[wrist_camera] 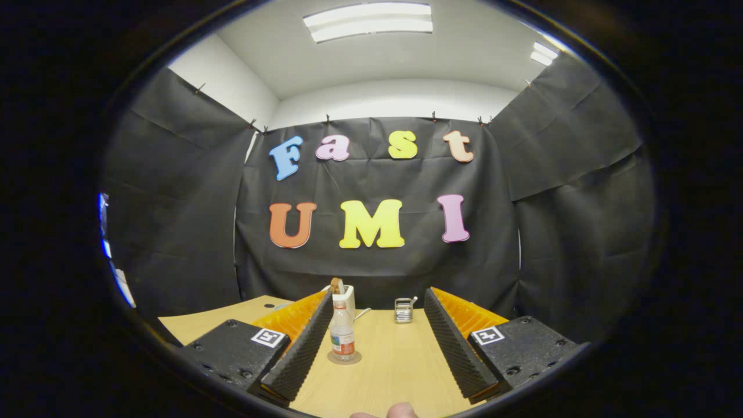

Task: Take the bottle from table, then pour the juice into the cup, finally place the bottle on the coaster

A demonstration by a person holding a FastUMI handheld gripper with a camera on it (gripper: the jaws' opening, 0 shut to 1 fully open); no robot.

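The gripper [378,342] is held level and low over the wooden table [395,371], pointing straight toward the back wall of the booth, with its two fingers spread wide and nothing between them. Just inside the left finger [299,354], close beside its ridged pad but not touching it as far as can be told, the bottle [342,335] stands upright on a round coaster [344,357]. It is clear, with a label around its lower part. Directly beyond the bottle, farther toward the wall, stands a white cup [347,299] with something brown sticking out of its top. Ahead of the gap between the fingers, nearer the right finger [455,348], a small metal object [403,310] sits at the far side of the table. At the near edge, below the gap, a fingertip [400,411] of the person shows.
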